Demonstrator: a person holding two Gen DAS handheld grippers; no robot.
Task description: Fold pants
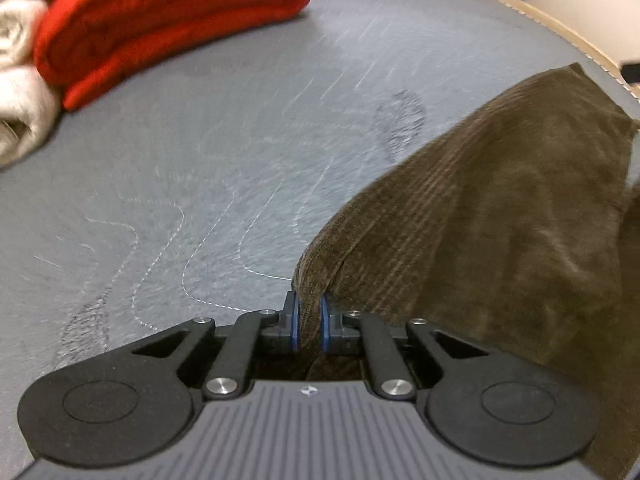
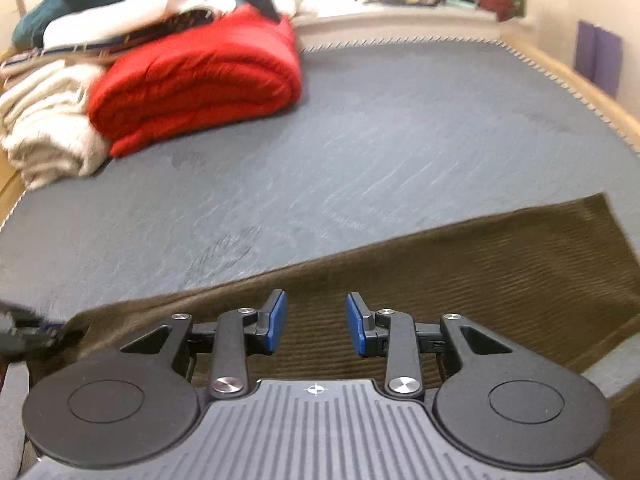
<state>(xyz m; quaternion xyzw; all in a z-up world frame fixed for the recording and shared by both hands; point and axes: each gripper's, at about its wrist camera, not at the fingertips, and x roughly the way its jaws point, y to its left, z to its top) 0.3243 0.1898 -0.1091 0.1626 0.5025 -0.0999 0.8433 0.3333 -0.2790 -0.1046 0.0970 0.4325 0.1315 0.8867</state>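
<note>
Left gripper (image 1: pixel 309 312) pinches a corner fold of the brown pants (image 1: pixel 500 216) on the grey bed (image 1: pixel 240 140); right gripper (image 2: pixel 316 322) hangs half-open above them, holding nothing. Thick corduroy may slip out if pulled fast.
</note>
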